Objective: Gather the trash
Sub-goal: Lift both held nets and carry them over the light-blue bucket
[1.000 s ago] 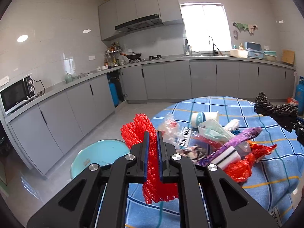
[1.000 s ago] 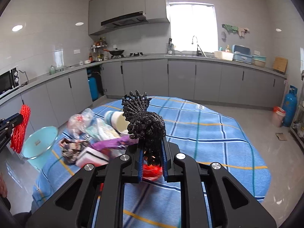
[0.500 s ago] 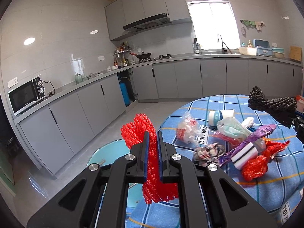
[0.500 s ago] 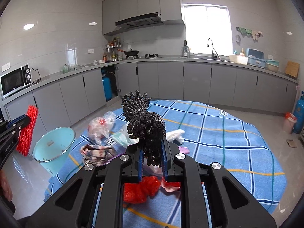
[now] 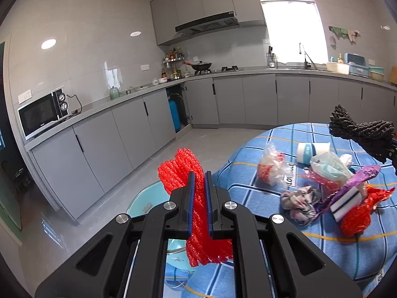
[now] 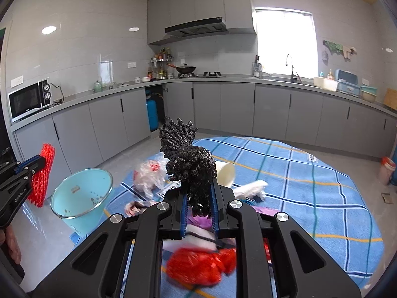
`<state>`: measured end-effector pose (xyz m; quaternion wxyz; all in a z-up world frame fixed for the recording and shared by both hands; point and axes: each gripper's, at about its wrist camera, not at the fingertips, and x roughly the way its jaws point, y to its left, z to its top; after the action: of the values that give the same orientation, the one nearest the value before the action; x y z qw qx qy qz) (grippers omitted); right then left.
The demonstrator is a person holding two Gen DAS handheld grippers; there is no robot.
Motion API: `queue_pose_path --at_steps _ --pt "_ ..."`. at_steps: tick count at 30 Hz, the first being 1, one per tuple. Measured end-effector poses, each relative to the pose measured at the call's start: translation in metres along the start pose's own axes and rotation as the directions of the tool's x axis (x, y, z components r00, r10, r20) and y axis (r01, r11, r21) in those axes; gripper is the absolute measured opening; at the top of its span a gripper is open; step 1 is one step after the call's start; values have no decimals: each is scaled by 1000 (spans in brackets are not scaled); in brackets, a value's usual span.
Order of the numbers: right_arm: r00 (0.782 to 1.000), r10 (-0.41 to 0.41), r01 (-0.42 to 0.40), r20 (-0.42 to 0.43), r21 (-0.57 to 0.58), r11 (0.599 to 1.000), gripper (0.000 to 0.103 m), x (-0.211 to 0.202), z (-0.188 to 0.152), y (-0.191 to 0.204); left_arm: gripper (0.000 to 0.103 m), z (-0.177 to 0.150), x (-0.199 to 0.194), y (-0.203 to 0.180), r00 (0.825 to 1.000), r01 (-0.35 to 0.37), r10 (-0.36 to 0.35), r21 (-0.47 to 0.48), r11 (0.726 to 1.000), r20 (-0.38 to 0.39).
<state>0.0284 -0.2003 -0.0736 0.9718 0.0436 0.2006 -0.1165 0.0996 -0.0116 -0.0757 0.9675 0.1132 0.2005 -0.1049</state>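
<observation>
My left gripper (image 5: 198,181) is shut on a red foam net (image 5: 180,171), held in the air above a light blue bin (image 5: 144,203) that stands on the floor beside the table. In the right wrist view that red foam net (image 6: 43,173) shows at the far left, left of the light blue bin (image 6: 82,193). My right gripper (image 6: 198,188) is shut on a black foam net (image 6: 186,156), held above the blue checked tablecloth (image 6: 310,186). The black foam net (image 5: 359,131) also shows at the right edge of the left wrist view.
Trash lies on the blue checked tablecloth (image 5: 260,144): a clear bag with red contents (image 5: 270,168), a paper cup (image 5: 312,150), a crumpled wrapper (image 5: 300,202), a purple wrapper (image 5: 357,181), red plastic (image 5: 359,213). Grey cabinets (image 5: 104,149) line the walls. A hand (image 6: 11,245) holds the left tool.
Both grippers have swung left with their nets still held. The table and its trash slid right in both views, and the light blue bin now shows more fully under the left gripper.
</observation>
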Motion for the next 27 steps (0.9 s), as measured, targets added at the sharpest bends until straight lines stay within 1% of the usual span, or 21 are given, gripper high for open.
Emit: queue_pose_path --at_steps 5,12,22,27 --pt "1000 22 -22 0 -13 1000 16 12 6 13 8 0 10 15 1000 -19 19 -15 1000 -11" --pt "997 72 -73 -9 -45 996 16 28 12 40 8 -1 21 37 998 -63 62 -41 997 -27" --pt "991 132 -133 -14 -74 988 16 46 20 70 8 1 37 62 991 -126 124 -51 991 -48" --pt "988 156 -157 -18 -81 984 16 55 22 82 8 3 43 74 988 -147 144 -50 988 -57"
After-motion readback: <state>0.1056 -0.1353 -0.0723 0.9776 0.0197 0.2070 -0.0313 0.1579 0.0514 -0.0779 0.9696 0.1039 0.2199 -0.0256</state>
